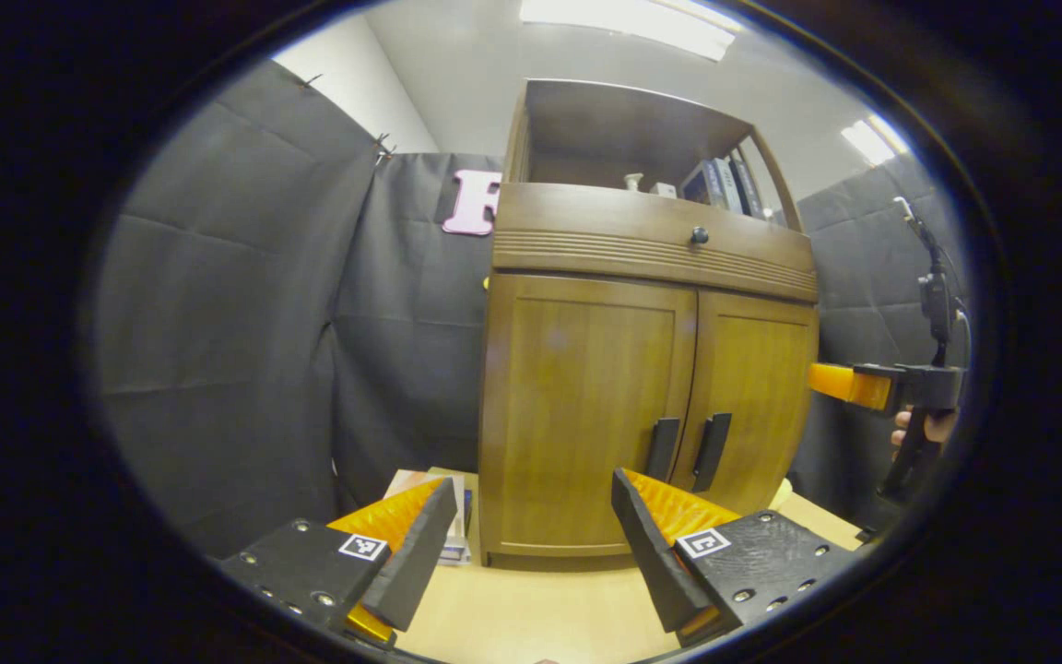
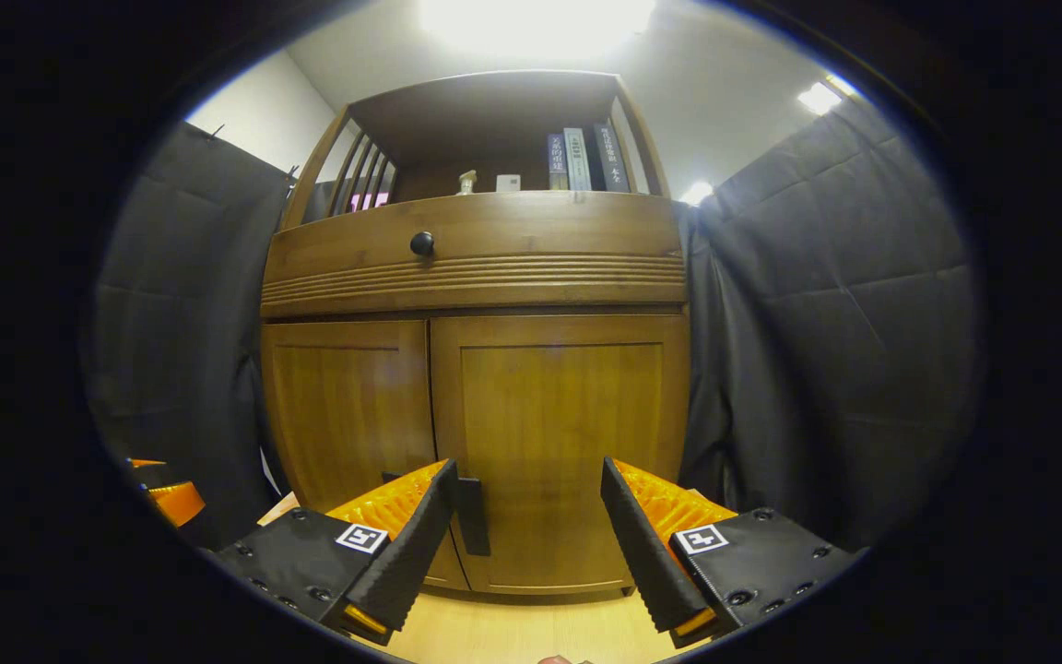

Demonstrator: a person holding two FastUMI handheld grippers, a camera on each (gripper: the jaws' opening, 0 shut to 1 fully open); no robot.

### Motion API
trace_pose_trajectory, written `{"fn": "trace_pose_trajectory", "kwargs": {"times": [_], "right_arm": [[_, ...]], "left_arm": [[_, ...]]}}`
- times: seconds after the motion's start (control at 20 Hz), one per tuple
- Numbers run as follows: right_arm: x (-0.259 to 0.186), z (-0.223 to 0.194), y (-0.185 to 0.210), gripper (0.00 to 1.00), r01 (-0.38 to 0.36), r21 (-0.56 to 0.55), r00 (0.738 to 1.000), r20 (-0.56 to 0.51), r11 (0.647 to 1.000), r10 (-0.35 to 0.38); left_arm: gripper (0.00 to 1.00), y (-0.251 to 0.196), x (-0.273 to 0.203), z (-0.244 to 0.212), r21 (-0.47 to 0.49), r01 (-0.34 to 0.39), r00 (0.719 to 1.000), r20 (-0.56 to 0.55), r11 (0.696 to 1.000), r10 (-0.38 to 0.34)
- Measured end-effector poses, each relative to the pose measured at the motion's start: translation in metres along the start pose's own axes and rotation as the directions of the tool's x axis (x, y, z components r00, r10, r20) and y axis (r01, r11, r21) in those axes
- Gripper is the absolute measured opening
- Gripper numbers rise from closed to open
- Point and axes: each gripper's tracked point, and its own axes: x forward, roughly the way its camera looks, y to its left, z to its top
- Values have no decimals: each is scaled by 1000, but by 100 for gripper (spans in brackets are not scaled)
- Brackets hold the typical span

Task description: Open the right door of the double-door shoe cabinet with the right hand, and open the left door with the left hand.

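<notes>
shoe cabinet (image 2: 476, 369) doors shut, left gripper (image 1: 531, 526) and right gripper (image 2: 526, 516) both wide open, empty

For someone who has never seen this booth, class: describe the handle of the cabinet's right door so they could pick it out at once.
Find the wooden shoe cabinet against the black cloth wall. Below its drawer with a round knob are two closed doors, and two dark vertical bar handles sit side by side where they meet. The right door's handle is the one on the right of that pair, closest to the right gripper, which is open.
</notes>
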Motion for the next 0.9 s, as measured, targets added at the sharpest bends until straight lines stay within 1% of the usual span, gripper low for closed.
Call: {"fn": "trace_pose_trajectory", "kwargs": {"times": [0.1,0.25,0.4,0.55,0.75,0.9], "right_arm": [[11,-2,12,97,-25,1,1000,-11,1000,25],[30,-11,25,97,-44,-20,999,-27,999,43],[50,-25,37,98,-58,-40,997,-54,998,55],[66,-43,47,98,-70,-6,993,-96,998,69],[86,-73,52,97,-54,-17,986,-160,998,51],[100,-88,50,97,-30,-24,980,-196,999,25]], "left_arm": [[99,5,-3,-7,-24,-2,1000,-23,1000,2],[99,17,-5,-9,-50,-28,999,-28,998,27],[99,30,-5,-8,-32,-60,998,-27,998,59],[98,44,-7,-11,-22,-87,996,-26,996,87],[99,58,-11,-21,-39,-118,992,-60,992,115],[99,67,-15,-27,-45,-140,987,-83,989,136]]}}
